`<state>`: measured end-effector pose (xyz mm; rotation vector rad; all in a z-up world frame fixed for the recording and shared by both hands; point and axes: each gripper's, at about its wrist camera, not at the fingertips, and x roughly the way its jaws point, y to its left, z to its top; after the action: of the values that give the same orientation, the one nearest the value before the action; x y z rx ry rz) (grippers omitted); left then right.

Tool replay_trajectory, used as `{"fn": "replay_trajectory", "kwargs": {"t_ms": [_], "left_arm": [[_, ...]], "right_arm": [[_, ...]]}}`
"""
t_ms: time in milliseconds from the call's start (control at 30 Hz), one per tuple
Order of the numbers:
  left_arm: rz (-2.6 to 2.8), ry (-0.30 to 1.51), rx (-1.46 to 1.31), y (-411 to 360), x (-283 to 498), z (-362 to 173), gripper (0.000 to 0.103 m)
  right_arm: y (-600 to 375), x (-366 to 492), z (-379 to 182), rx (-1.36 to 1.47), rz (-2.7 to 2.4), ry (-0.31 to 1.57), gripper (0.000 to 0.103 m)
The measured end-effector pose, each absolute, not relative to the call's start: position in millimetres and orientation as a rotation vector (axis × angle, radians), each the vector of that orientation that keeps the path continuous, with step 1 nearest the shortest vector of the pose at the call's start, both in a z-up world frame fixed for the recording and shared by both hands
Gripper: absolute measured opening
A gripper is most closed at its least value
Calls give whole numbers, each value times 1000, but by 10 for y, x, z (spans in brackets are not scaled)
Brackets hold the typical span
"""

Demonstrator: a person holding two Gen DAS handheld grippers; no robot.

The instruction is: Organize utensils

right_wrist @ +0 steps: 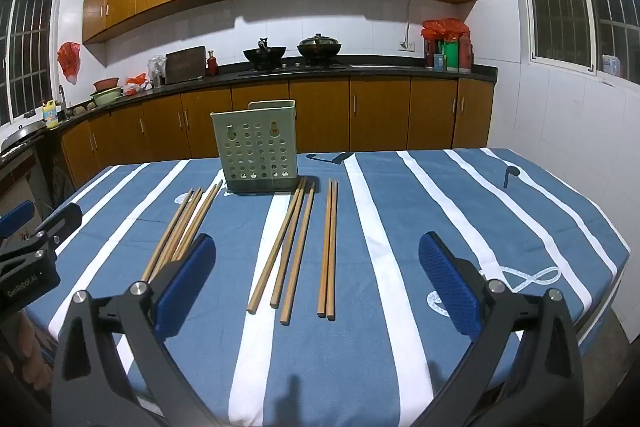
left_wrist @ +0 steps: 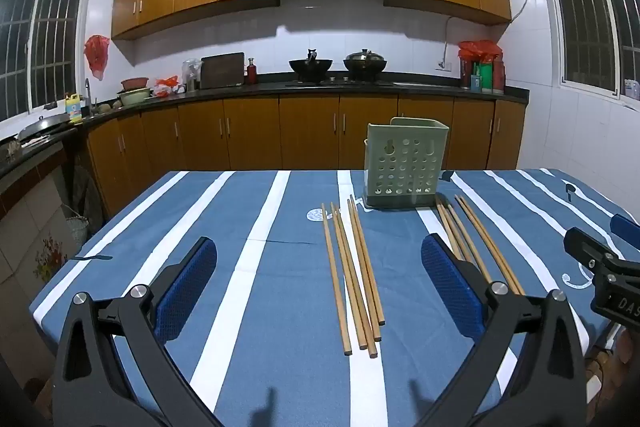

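A pale green perforated utensil holder (left_wrist: 404,163) stands upright on the blue striped tablecloth (left_wrist: 260,227); it also shows in the right wrist view (right_wrist: 258,155). Several wooden chopsticks (left_wrist: 354,271) lie flat in front of it on the left side. A second group of chopsticks (right_wrist: 288,247) and a pair of chopsticks (right_wrist: 330,251) lie to the right. My left gripper (left_wrist: 320,283) is open and empty above the table, with the left bundle between its fingers. My right gripper (right_wrist: 318,279) is open and empty over the right groups.
The right gripper's body (left_wrist: 600,267) shows at the right edge of the left view, and the left gripper's body (right_wrist: 32,251) at the left edge of the right view. Kitchen counter with woks (left_wrist: 336,67) runs along the back wall. The table edge (right_wrist: 600,227) drops off at right.
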<state>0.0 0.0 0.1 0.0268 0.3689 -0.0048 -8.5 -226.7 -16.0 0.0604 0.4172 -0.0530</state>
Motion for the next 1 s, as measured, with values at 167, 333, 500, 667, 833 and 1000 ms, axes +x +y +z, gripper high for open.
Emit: {"fn": "replay_trajectory", "kwargs": {"t_ms": [167,333,500,667,833,1000], "left_arm": [[-3,367,29,4,-3,2,101],[-3,367,34,-4,-2,0,101],[-3,368,34,-5,-4,-1,101],[-3,368,34,-3,-1,0,101],[-3,369,34,-4,-1,0,101],[-3,369,34,-4,-1,-1,101]], "right_arm": [[-2266,-84,-158,59,-54,415,99],[-2265,-83,-156,60,-53,415,99],[-2266,-83,-153,60,-53,415,99],[-2266,-83,-152,61,-53,415,99],[-2265,-84,-151,61,-53,415,99],[-2264,-83,-153,61,-53,416,99]]}}
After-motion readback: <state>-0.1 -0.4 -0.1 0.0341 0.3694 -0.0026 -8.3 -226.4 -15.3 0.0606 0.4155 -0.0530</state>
